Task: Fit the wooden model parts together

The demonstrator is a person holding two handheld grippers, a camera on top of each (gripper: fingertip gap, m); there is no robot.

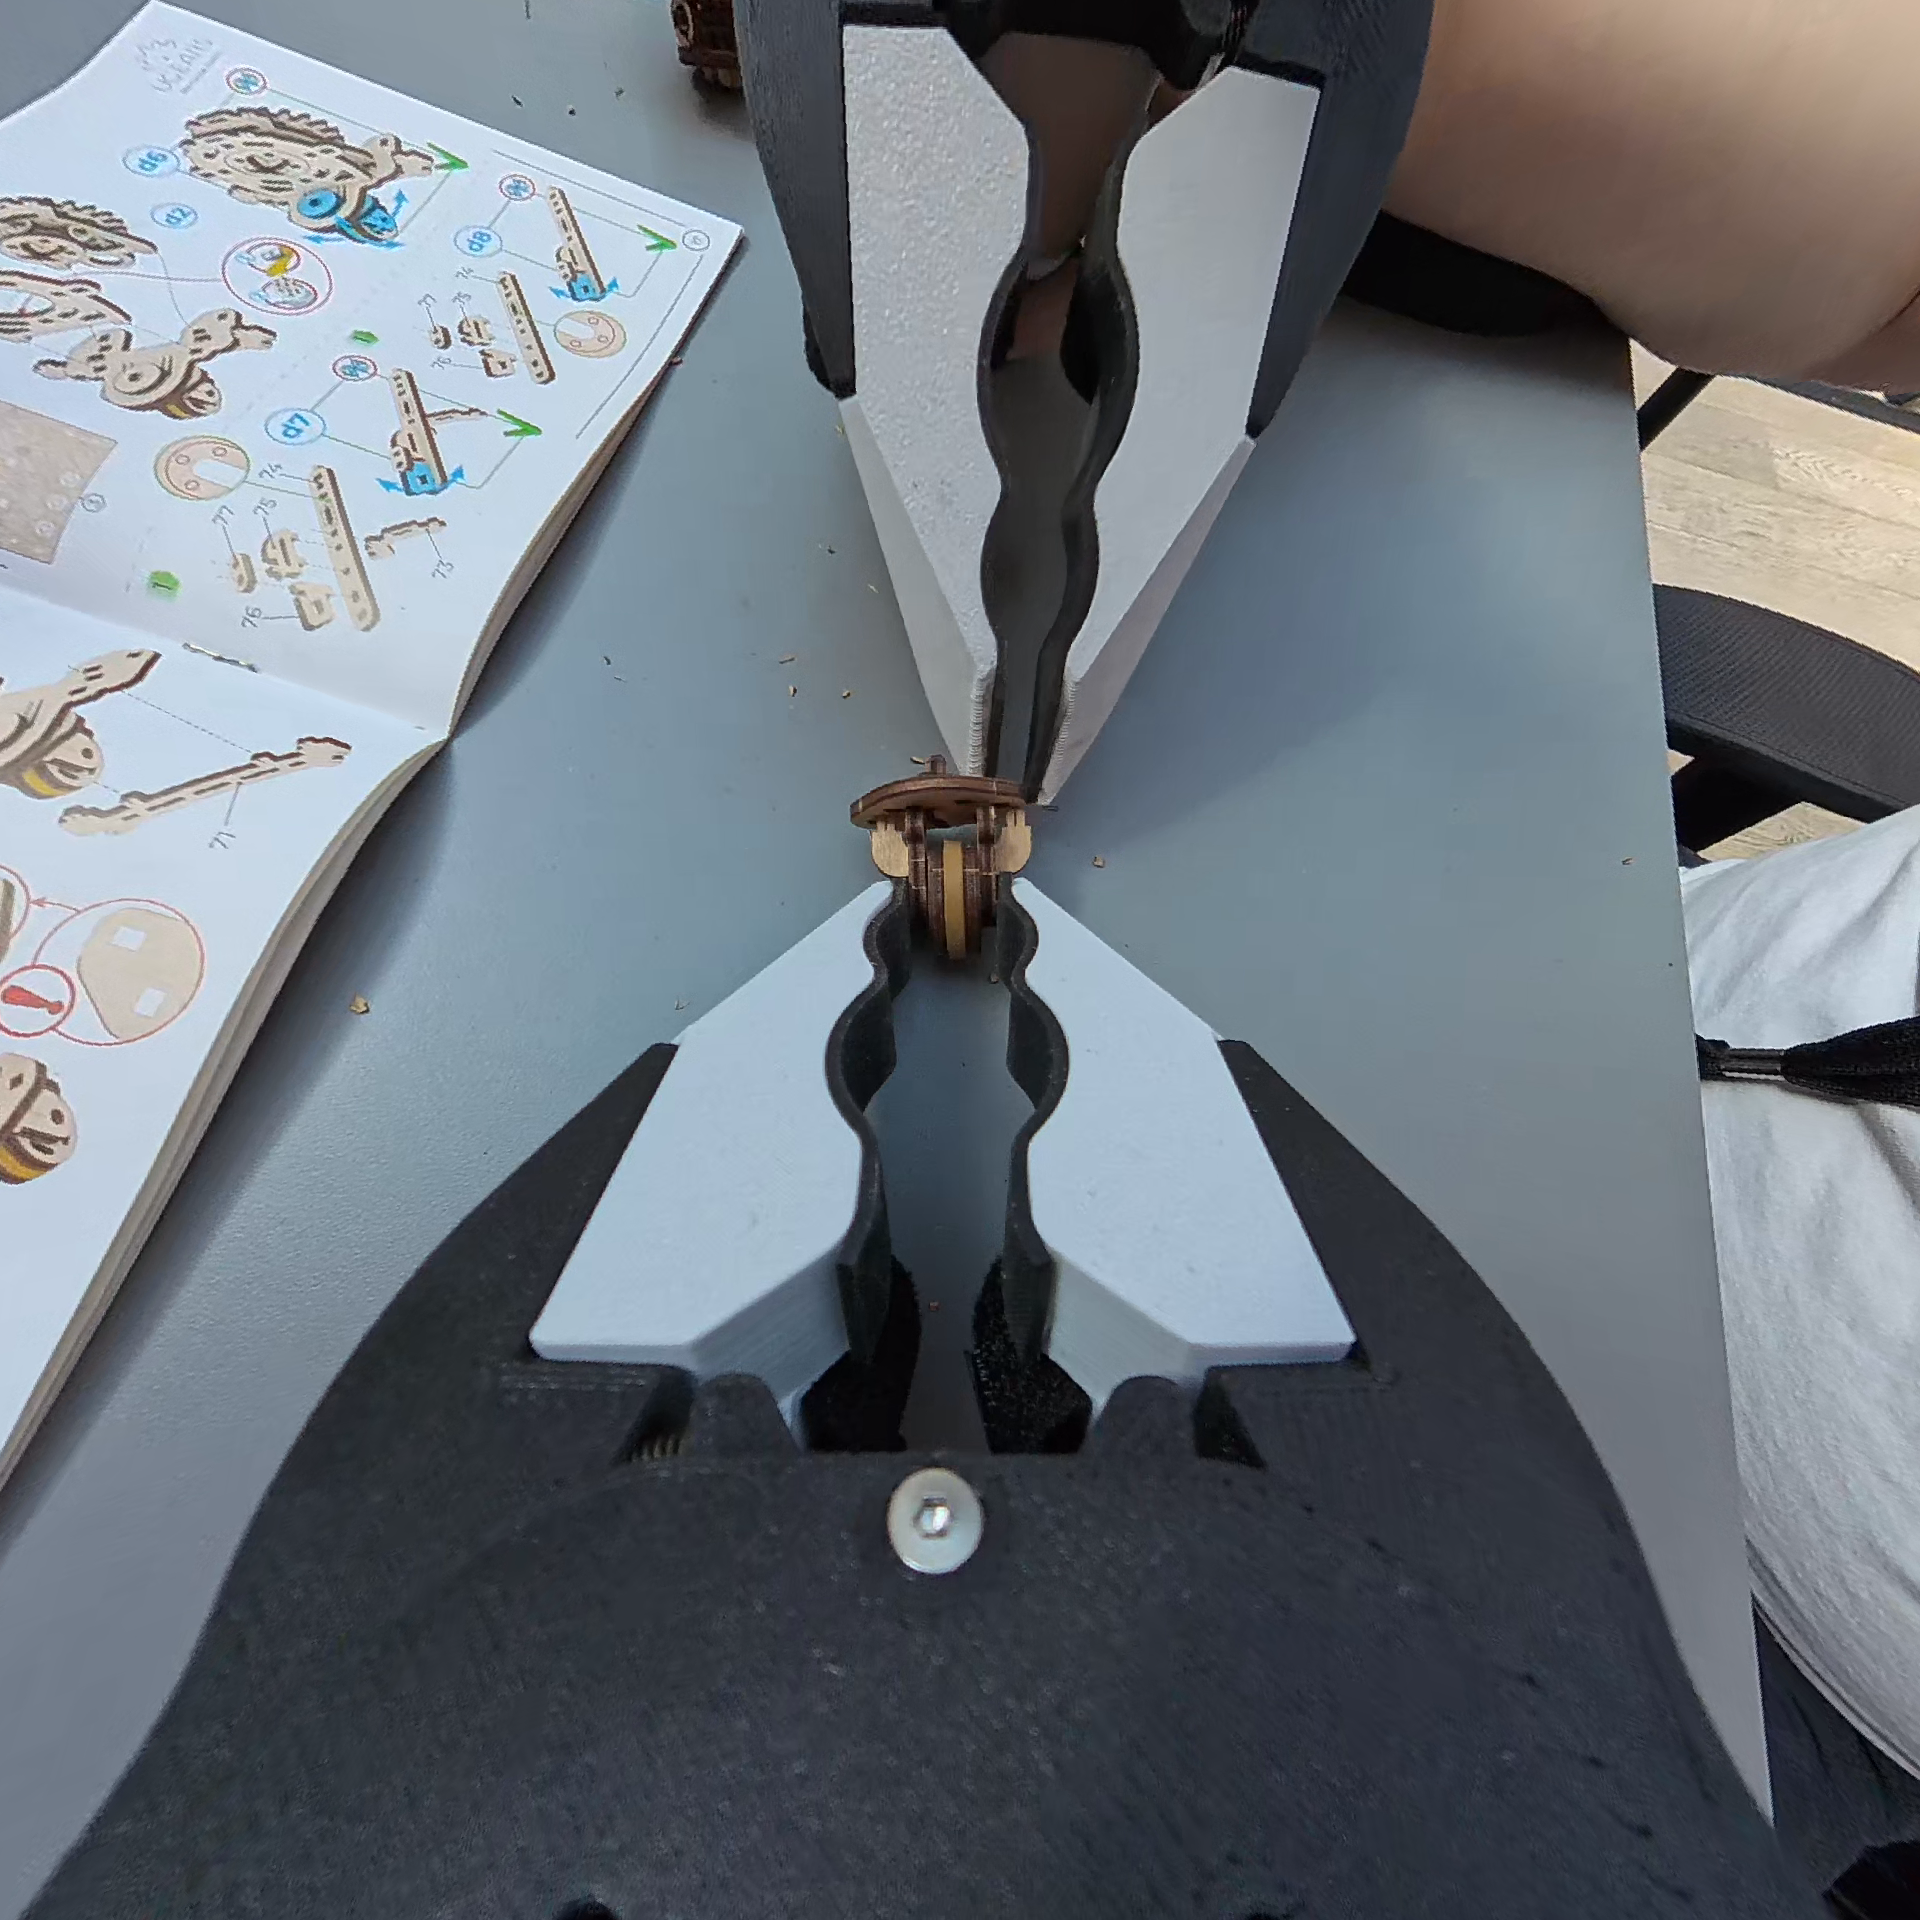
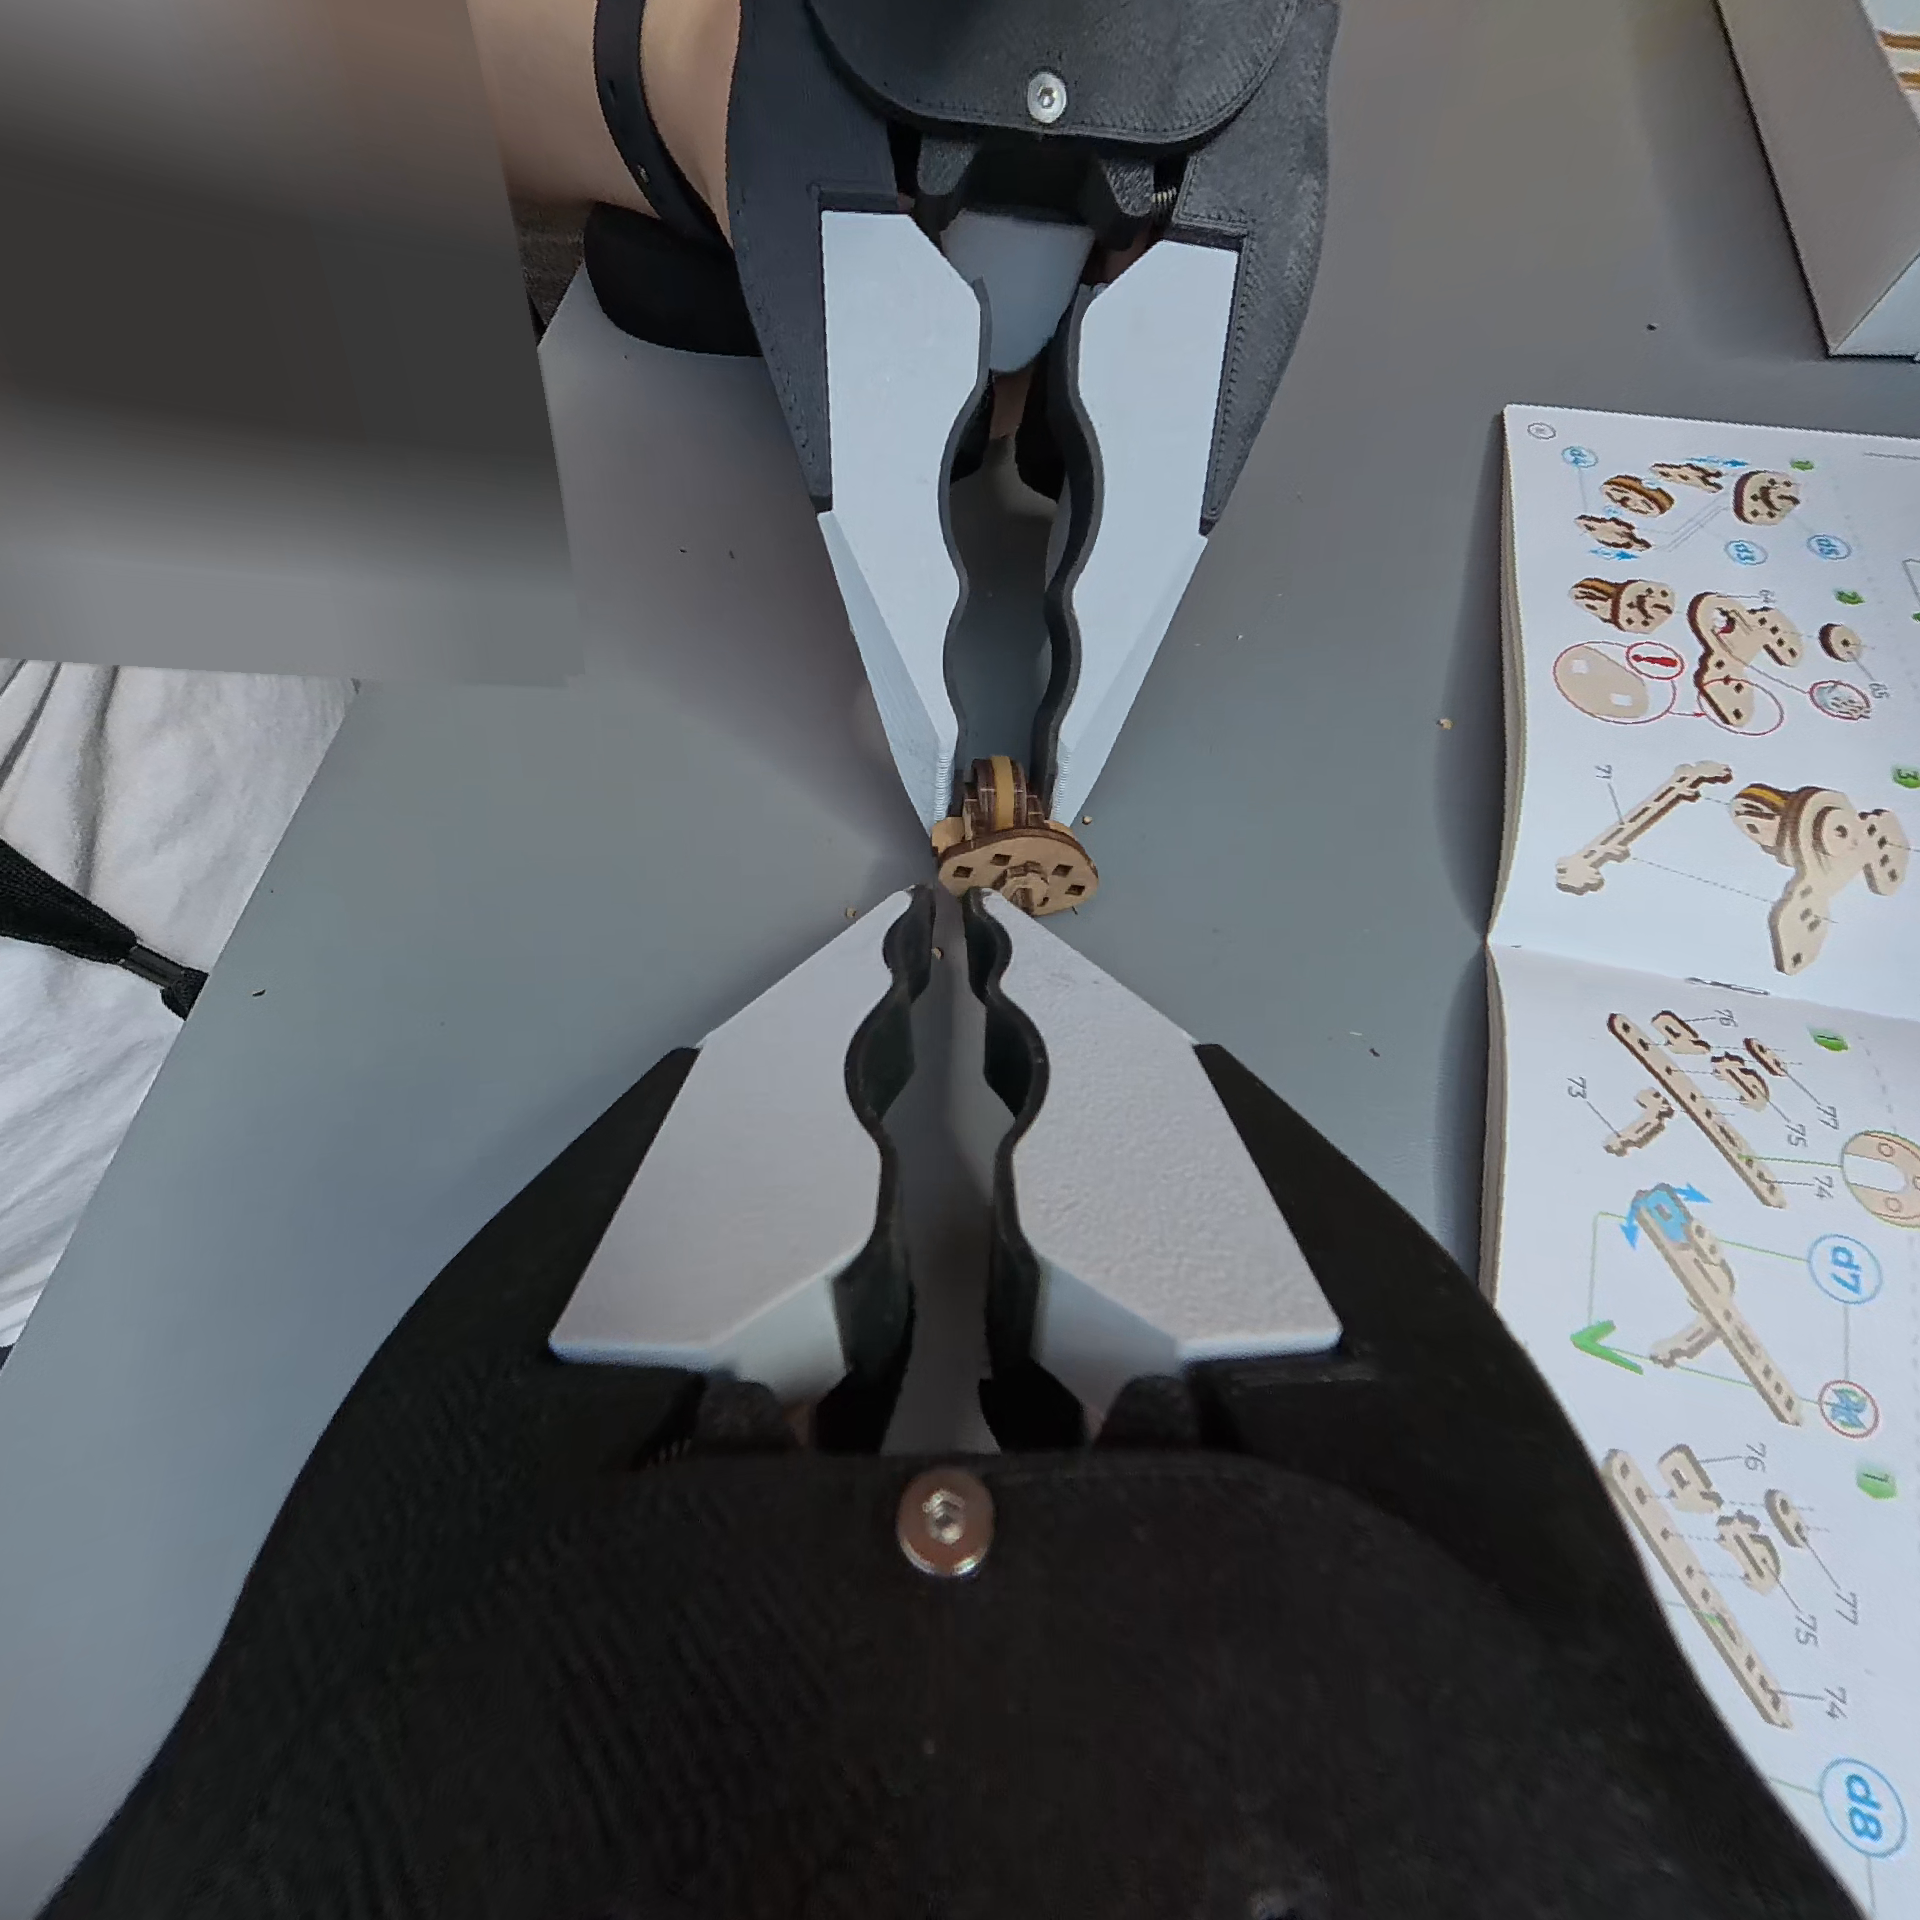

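A small wooden assembly (image 1: 940, 847) has a round plate with square holes (image 2: 1023, 868) on a block of layered discs. My left gripper (image 1: 951, 920) is shut on the disc end and holds it over the grey table (image 1: 1403, 727). It shows from the far side in the right wrist view (image 2: 997, 774). My right gripper (image 2: 948, 902) faces it, jaws closed to a narrow slit with nothing seen between them. Its tips (image 1: 1013, 784) rest against one edge of the plate. A small peg (image 2: 1023, 891) sticks out of the plate's face.
An open instruction booklet (image 1: 260, 468) lies on the table beside the grippers, also in the right wrist view (image 2: 1704, 1039). Another wooden piece (image 1: 707, 42) sits at the far edge. A white box (image 2: 1829, 156) stands nearby. A person's arm (image 1: 1662, 177) and lap are at the table edge. Less than 4 cm separates the two grippers' tips.
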